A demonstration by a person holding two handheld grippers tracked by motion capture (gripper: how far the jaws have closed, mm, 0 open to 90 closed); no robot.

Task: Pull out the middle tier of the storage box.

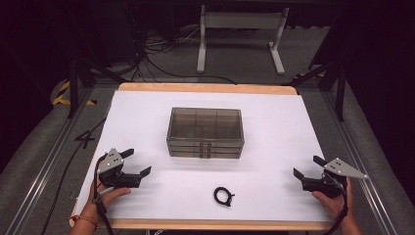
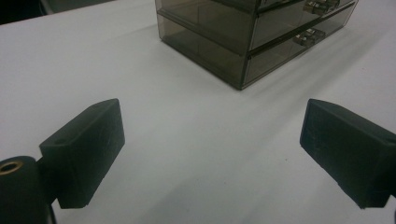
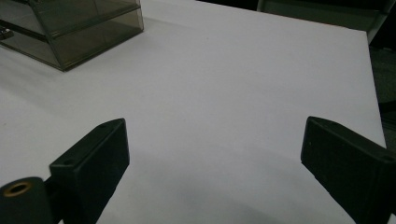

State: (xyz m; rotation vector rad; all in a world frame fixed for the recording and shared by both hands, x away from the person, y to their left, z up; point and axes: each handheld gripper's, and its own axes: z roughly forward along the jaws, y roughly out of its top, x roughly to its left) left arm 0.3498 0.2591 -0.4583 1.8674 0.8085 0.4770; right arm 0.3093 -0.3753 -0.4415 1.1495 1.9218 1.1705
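Start of job — both tongs, left and right, being held wide, empty. Next, likely: black band being reached for, drawer box waiting.

Grey floor; white table frame; tangled cables.

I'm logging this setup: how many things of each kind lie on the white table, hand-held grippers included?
Drawer box: 1
Black strap loop: 1
Grippers, jaws open: 2 (left gripper, right gripper)
Total: 4
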